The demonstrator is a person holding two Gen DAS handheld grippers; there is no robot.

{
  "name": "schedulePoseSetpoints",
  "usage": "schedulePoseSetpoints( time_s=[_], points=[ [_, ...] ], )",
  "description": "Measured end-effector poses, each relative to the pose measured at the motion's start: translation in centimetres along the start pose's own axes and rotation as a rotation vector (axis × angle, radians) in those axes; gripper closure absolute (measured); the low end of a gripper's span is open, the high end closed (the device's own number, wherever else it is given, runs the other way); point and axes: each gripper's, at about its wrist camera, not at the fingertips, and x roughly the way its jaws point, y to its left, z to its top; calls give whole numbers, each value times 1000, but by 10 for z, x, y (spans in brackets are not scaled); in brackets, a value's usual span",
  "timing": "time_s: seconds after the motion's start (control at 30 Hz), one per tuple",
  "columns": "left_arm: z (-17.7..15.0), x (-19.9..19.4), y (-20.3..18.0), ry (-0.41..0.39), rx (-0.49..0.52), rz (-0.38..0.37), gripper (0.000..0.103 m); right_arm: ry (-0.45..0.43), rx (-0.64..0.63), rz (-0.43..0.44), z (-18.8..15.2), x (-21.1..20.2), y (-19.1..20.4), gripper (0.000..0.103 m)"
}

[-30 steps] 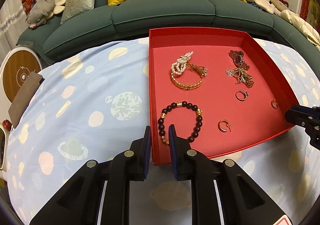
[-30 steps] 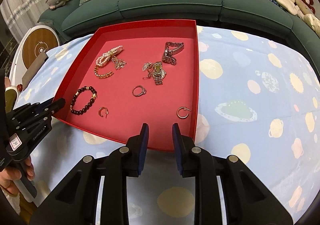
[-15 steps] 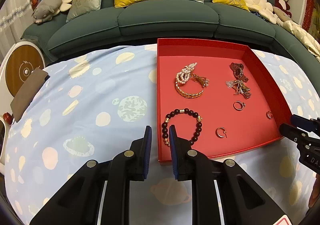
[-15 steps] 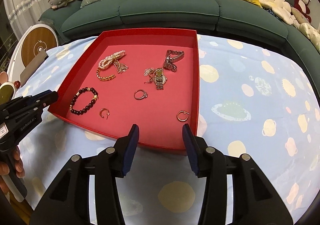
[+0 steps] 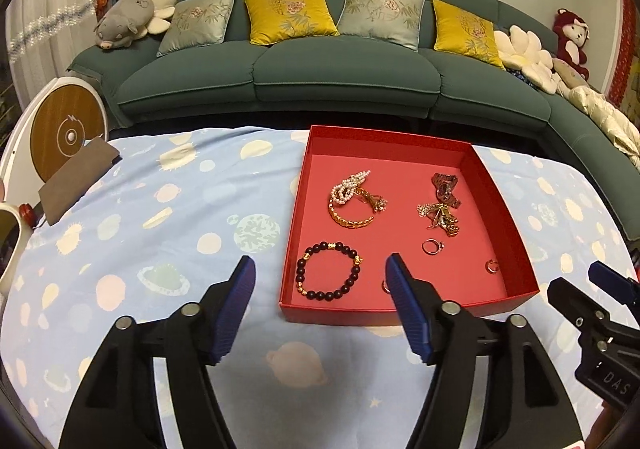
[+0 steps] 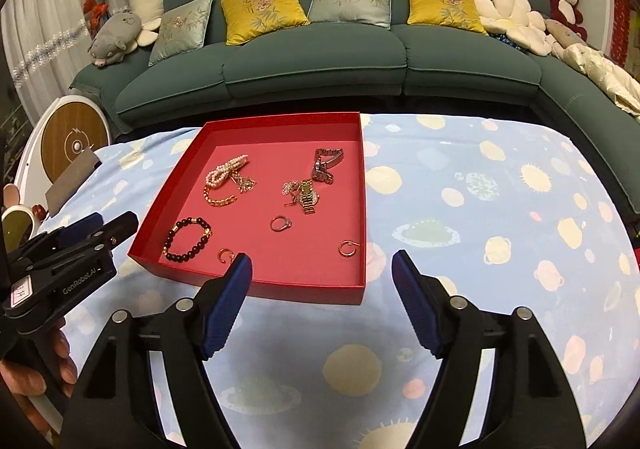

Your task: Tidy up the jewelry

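both tongs, left (image 5: 320, 307) and right (image 6: 322, 303), just swung wide open, empty, pulled back; beaded bracelet (image 5: 329, 276) sits dead ahead of my left.

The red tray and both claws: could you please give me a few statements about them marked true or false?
1. The dark bead bracelet lies inside the red tray. True.
2. The left claw is shut on a ring. False: it is open and holds nothing.
3. The right claw is open. True.
4. The pearl strand lies on the blue cloth. False: it is in the tray.
5. The gold watch hangs over the tray's wall. False: it lies on the tray floor.
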Motion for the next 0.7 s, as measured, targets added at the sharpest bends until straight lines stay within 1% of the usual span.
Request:
schedulePoseSetpoints(
  time_s=[0.1,0.17,0.27,0.47,0.6,0.7],
  points=[
    [-8,-11,-2,-1,-25,9,24,-14,2,-13,-8,-8,3,22],
    [-14,-12,-2,17,-42,7,23,-29,0,-30,-12,-11,6,15],
    [-19,-8,-4,47,-55,-1,23,-52,-19,-49,-14,-14,9,11],
    [-22,-8,-13,26,10,19,23,-50,-25,-51,-15,-12,9,10],
    [-23,-10,-17,16,23,17,23,-53,-34,-61,-17,-12,11,10],
    [-21,-12,-20,-1,34,36,23,-57,-33,-68,-18,-12,11,9]
  ],
)
